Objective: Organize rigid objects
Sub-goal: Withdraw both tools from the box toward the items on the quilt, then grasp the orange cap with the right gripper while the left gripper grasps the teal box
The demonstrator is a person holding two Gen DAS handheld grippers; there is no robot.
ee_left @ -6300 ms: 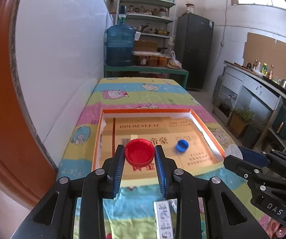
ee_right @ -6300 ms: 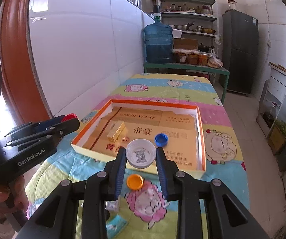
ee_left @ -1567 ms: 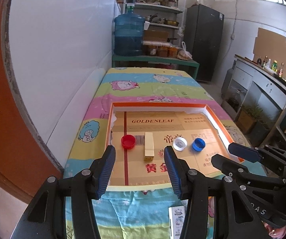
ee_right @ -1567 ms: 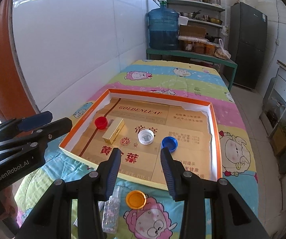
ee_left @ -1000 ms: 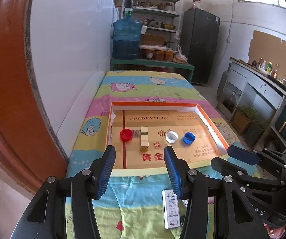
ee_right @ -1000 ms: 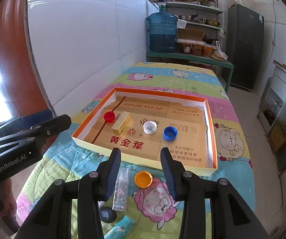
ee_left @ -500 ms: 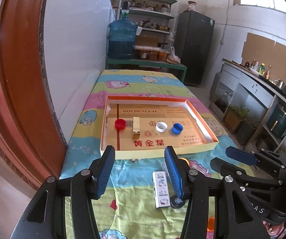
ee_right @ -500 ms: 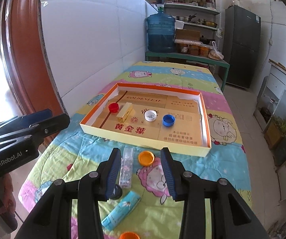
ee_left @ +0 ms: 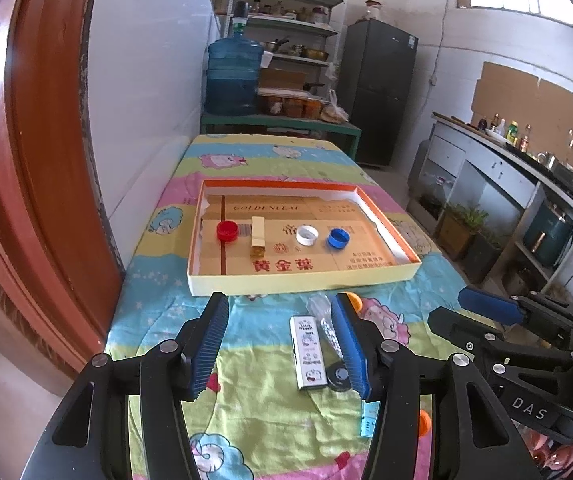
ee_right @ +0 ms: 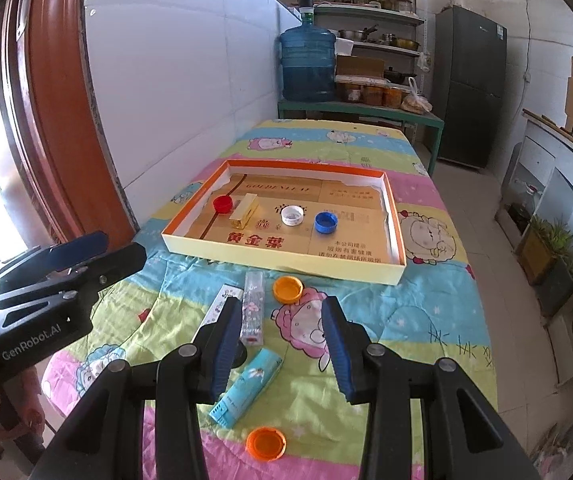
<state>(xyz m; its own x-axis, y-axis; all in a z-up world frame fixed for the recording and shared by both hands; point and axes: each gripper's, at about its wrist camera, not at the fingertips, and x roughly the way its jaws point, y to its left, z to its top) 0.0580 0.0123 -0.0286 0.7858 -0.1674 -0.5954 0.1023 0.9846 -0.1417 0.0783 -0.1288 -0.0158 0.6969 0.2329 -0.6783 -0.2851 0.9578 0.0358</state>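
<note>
A shallow cardboard tray (ee_left: pixel 302 280) (ee_right: pixel 282 258) holds a red cap (ee_left: pixel 227 231) (ee_right: pixel 222 203), a gold box (ee_left: pixel 258 236) (ee_right: pixel 243 211), a white cap (ee_left: pixel 307 235) (ee_right: pixel 292 215) and a blue cap (ee_left: pixel 338 238) (ee_right: pixel 326 222). On the quilt in front lie a white box (ee_left: pixel 307 352) (ee_right: pixel 216 308), a clear glitter tube (ee_left: pixel 324 320) (ee_right: pixel 252 308), a teal box (ee_right: pixel 246 388), a black cap (ee_left: pixel 338 376) and two orange caps (ee_right: pixel 287 289) (ee_right: pixel 266 443). My left gripper (ee_left: pixel 278 340) and right gripper (ee_right: pixel 282 340) are open and empty above these.
The table (ee_right: pixel 426 320) stands against a white tiled wall (ee_right: pixel 186 80) with a red door frame on the left. A water jug (ee_right: pixel 307 66), shelves and a fridge (ee_right: pixel 470 88) stand beyond the far end. The floor drops off to the right.
Both grippers have pulled back and up from the tray. More of the loose items on the quilt near the front edge have come into view.
</note>
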